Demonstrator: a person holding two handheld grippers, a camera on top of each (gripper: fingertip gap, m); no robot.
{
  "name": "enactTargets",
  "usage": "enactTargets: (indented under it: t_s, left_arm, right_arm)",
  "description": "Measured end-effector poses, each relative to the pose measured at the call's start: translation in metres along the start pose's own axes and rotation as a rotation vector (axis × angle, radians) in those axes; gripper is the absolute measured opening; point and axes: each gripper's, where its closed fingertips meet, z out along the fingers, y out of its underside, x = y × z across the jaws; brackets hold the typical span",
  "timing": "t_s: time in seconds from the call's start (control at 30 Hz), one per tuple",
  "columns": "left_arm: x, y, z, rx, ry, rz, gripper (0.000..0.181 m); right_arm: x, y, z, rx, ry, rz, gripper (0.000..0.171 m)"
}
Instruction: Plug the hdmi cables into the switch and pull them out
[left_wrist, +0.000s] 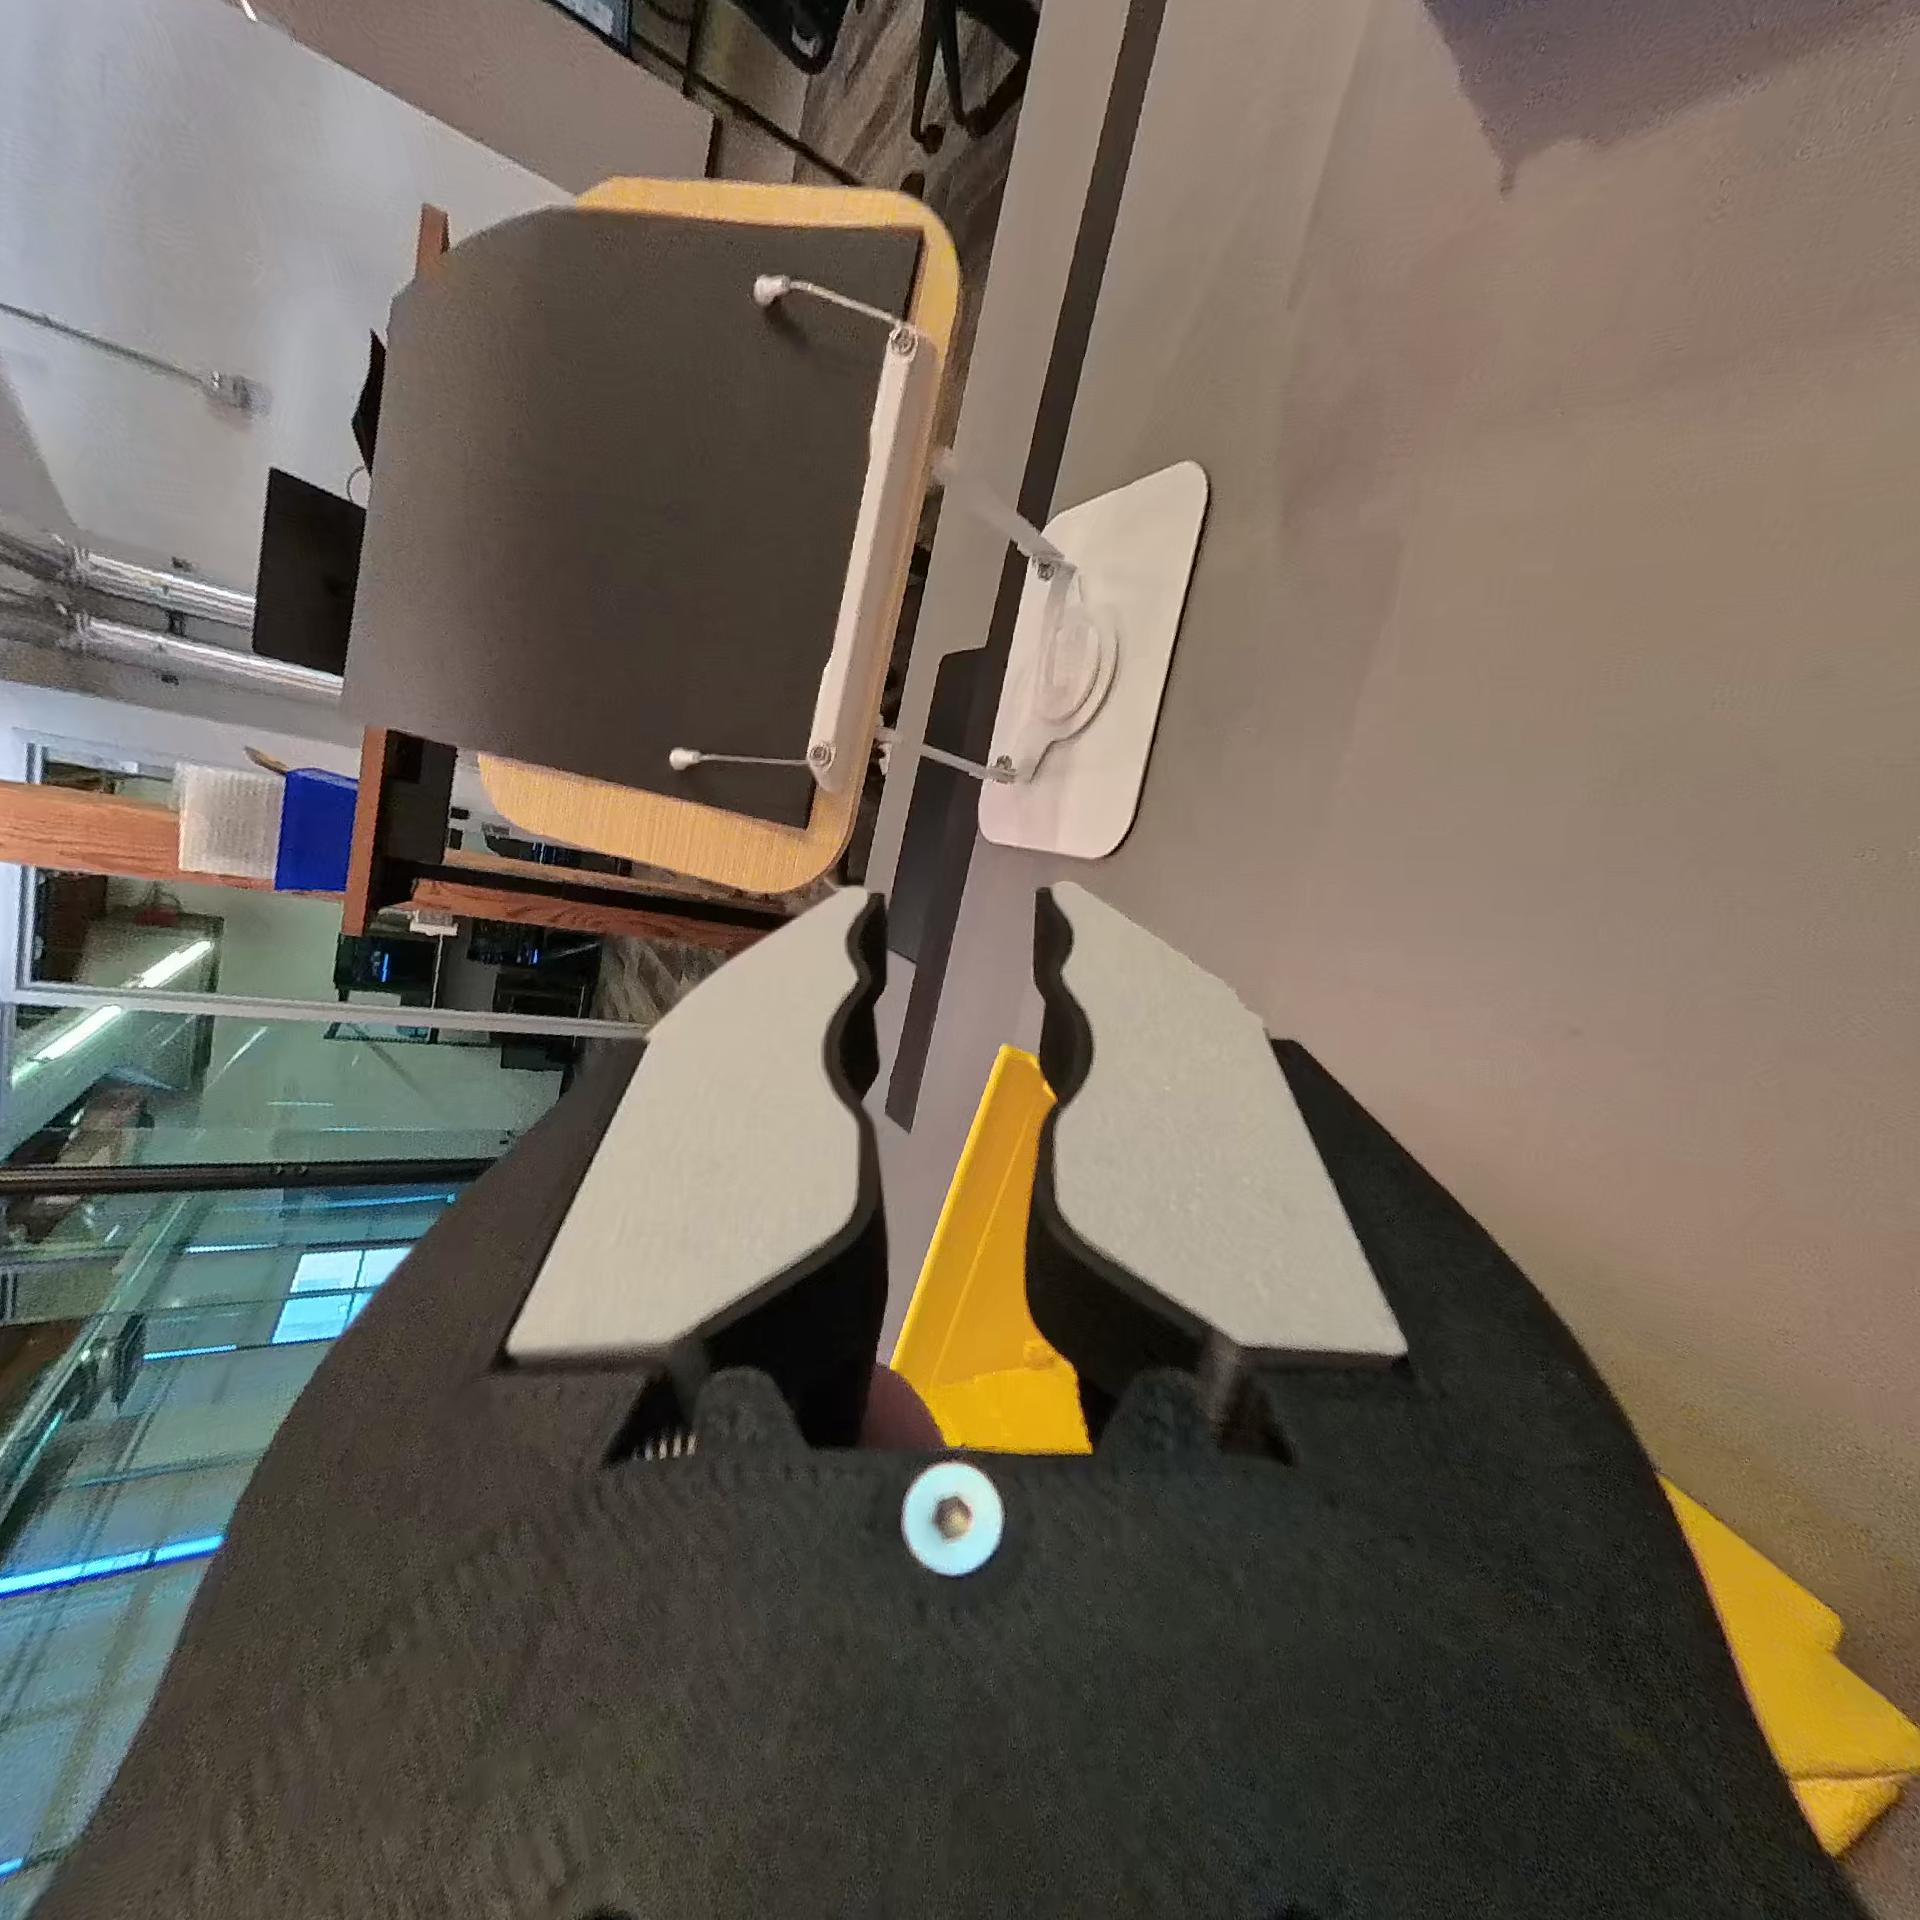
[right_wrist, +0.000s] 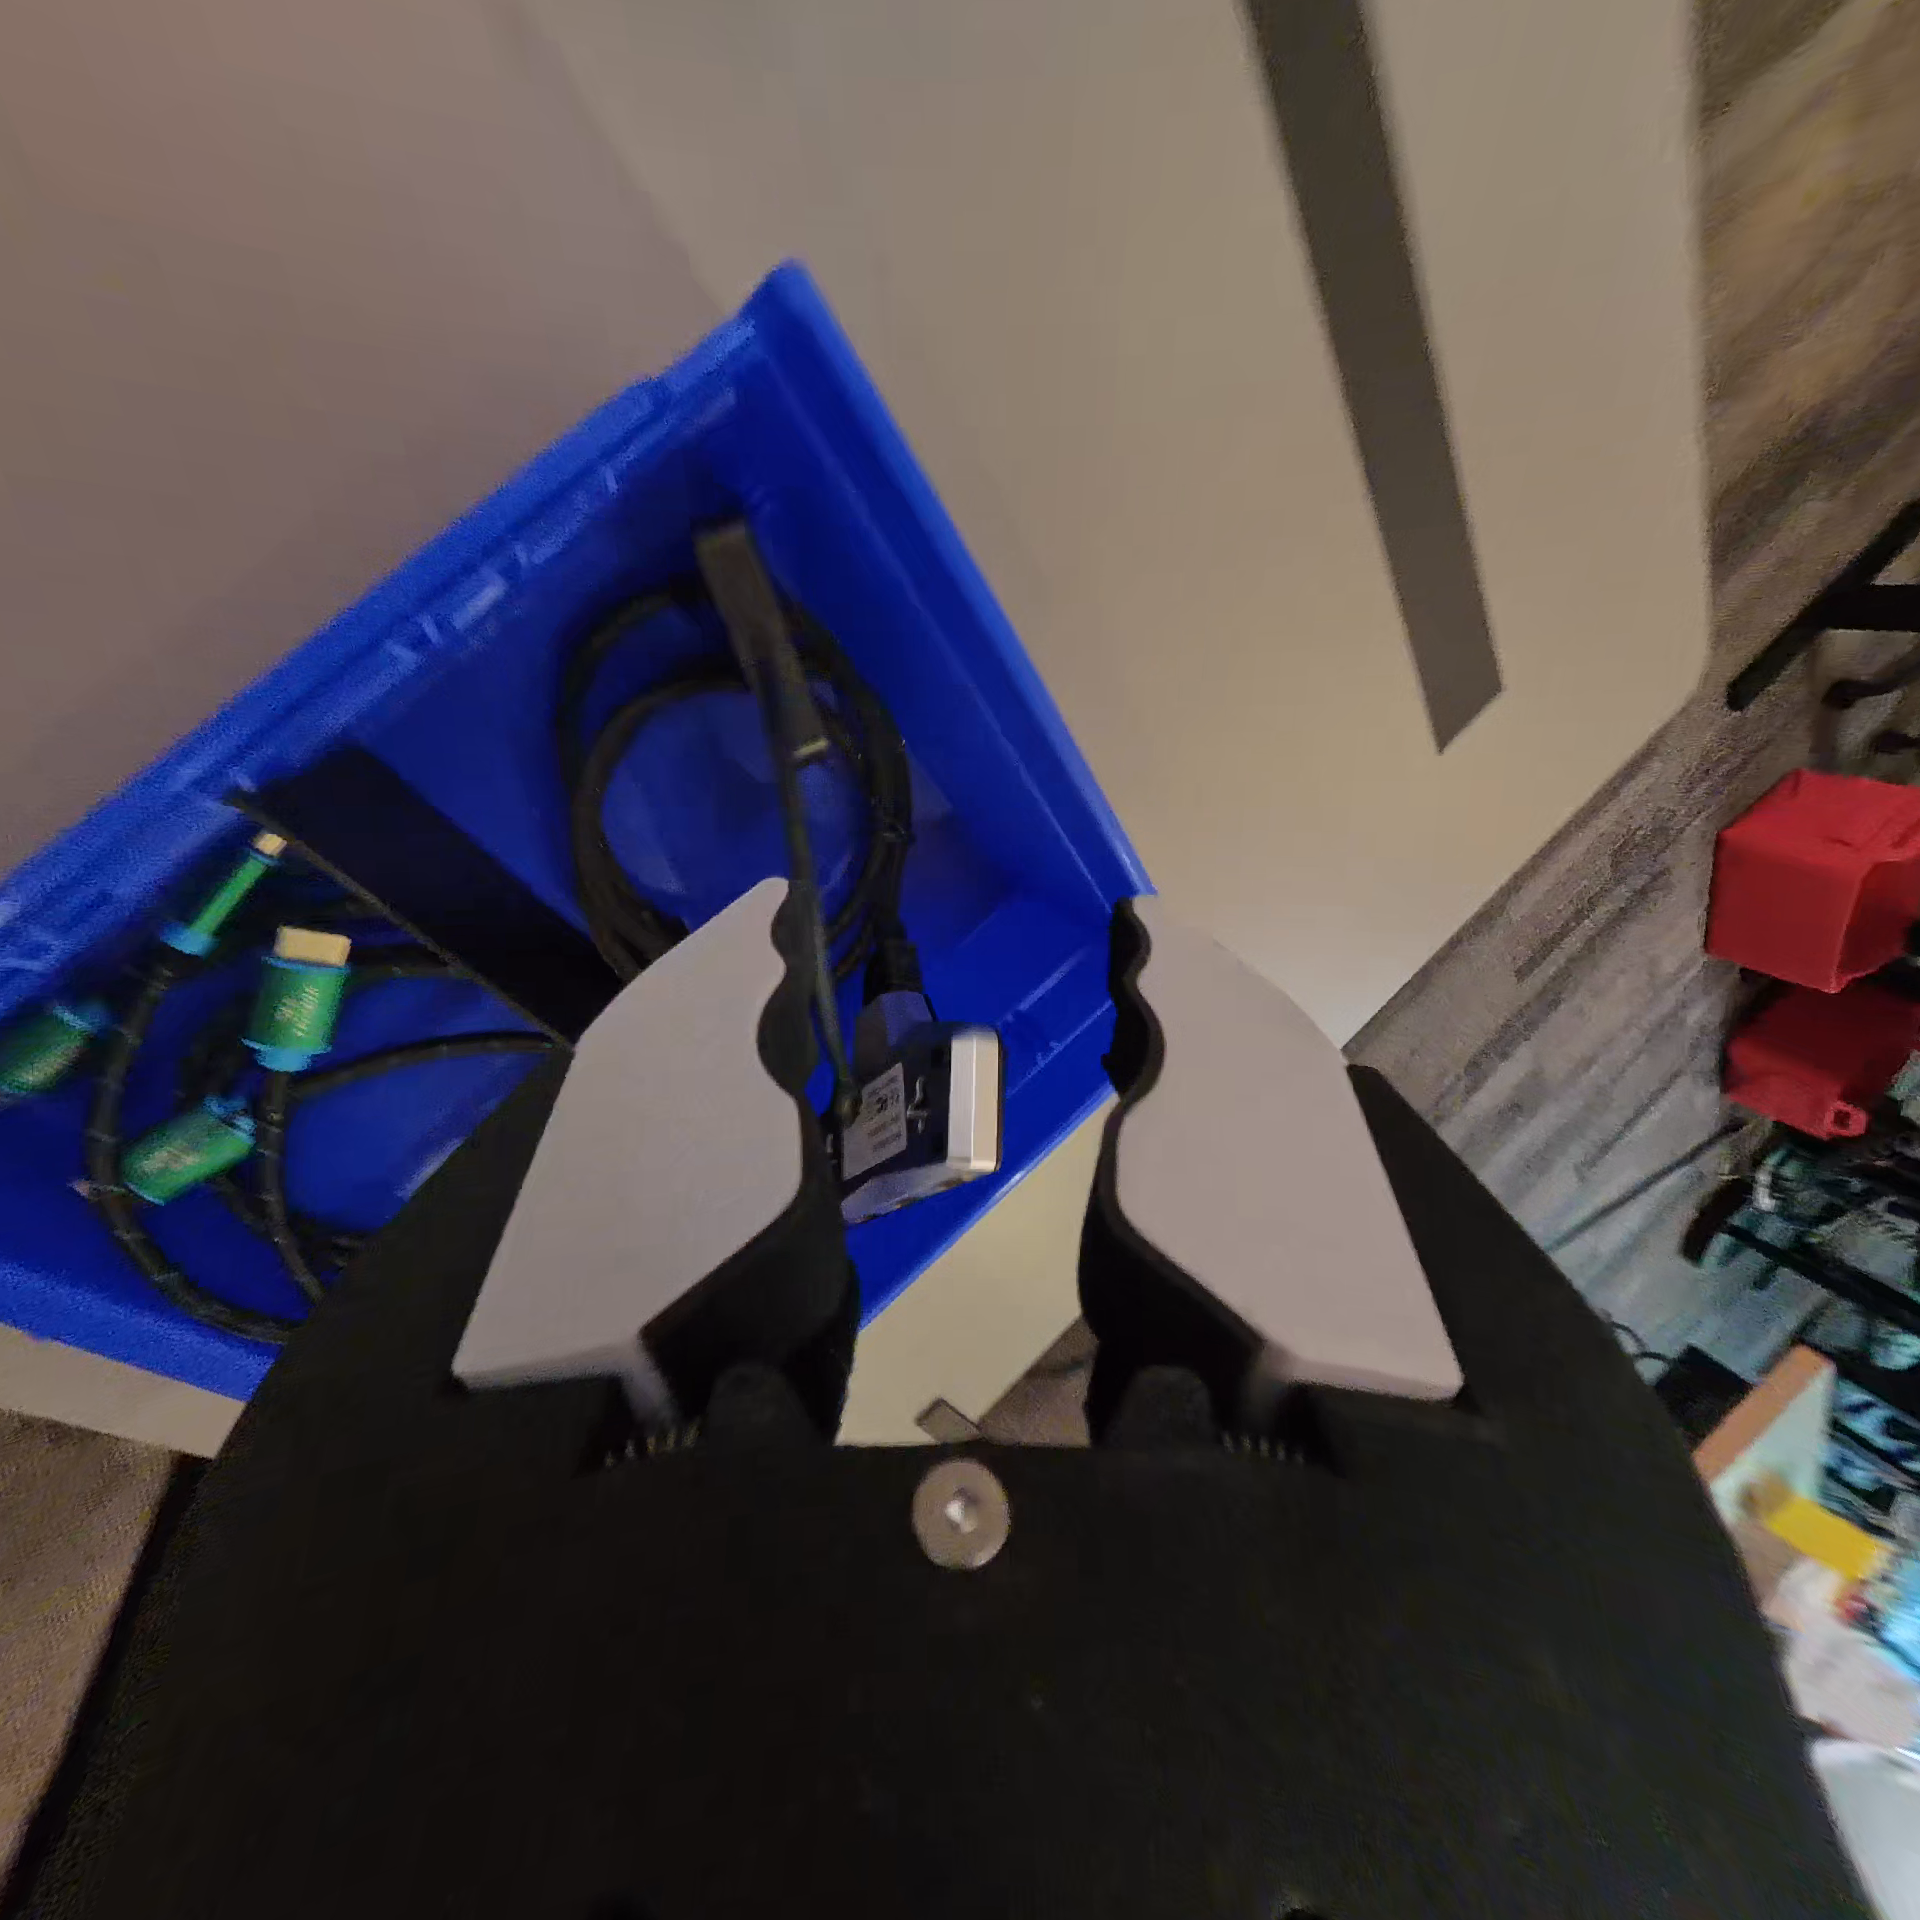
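Filling the lower half of the right wrist view, the right tool (right_wrist: 951, 977) stood wide, nothing between its fingers (right_wrist: 675, 1122). Just past the tips a blue bin (right_wrist: 935, 582) lay at frame centre and left on the pale table (right_wrist: 1091, 260). At its near corner, between the fingers, sat the switch (right_wrist: 920, 1117), a small dark box with a white end, a thin black cord running up from it and a coiled black cable (right_wrist: 623, 790) behind. A dark divider (right_wrist: 416, 883) split the bin; the left compartment held hdmi cables (right_wrist: 296, 1003) with green plugs, loosely tangled. Farther off at right were carpet and red boxes (right_wrist: 1818, 883).

Lower centre in the left wrist view, which was rolled sideways, the left tool (left_wrist: 961, 925) was narrowly parted and held nothing; a yellow piece (left_wrist: 977, 1247) showed through the gap, lower down. Beyond the tips a white plate (left_wrist: 1132, 665) lay on the grey table (left_wrist: 1558, 727), thin struts joining it to a dark panel (left_wrist: 623, 499) backed by wood at frame centre. A wooden shelf (left_wrist: 83, 831) with another blue bin (left_wrist: 317, 831) stood at far left.
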Motion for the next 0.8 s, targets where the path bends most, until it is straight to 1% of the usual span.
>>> enactTargets:
  t_s: [0.13,0.2,0.3,0.4,0.5,0.57,0.63,0.73,0.8]
  left_arm:
    - [-0.011,0.016,-0.003,-0.047,-0.024,-0.031,0.029]
    - [-0.017,0.022,-0.008,-0.058,-0.039,-0.044,0.029]
    - [-0.025,0.029,-0.015,-0.072,-0.053,-0.062,0.029]
    - [-0.034,0.044,-0.022,-0.134,-0.082,-0.052,0.031]
    - [-0.043,0.078,-0.032,-0.241,-0.090,-0.096,0.038]
    - [-0.051,0.103,-0.041,-0.270,-0.104,-0.175,0.040]
    - [-0.053,0.137,-0.048,-0.323,-0.101,-0.288,0.047]
    - [-0.033,0.189,-0.056,-0.398,-0.034,-0.493,0.061]
    - [-0.014,0.224,-0.062,-0.465,-0.012,-0.574,0.066]
  right_arm:
    - [0.002,0.005,-0.049,0.151,0.064,0.164,0.055]
    - [-0.009,0.010,-0.068,0.214,0.073,0.180,0.053]
    - [-0.027,0.023,-0.087,0.255,0.088,0.209,0.054]
    - [-0.040,0.040,-0.098,0.297,0.091,0.281,0.055]
    - [-0.046,0.070,-0.094,0.294,0.096,0.374,0.062]
    - [-0.052,0.094,-0.081,0.278,0.058,0.442,0.070]
    - [-0.056,0.124,-0.064,0.225,0.028,0.523,0.078]
    - [-0.065,0.161,-0.040,0.164,-0.014,0.591,0.080]
    - [-0.072,0.178,-0.025,0.143,-0.050,0.612,0.082]
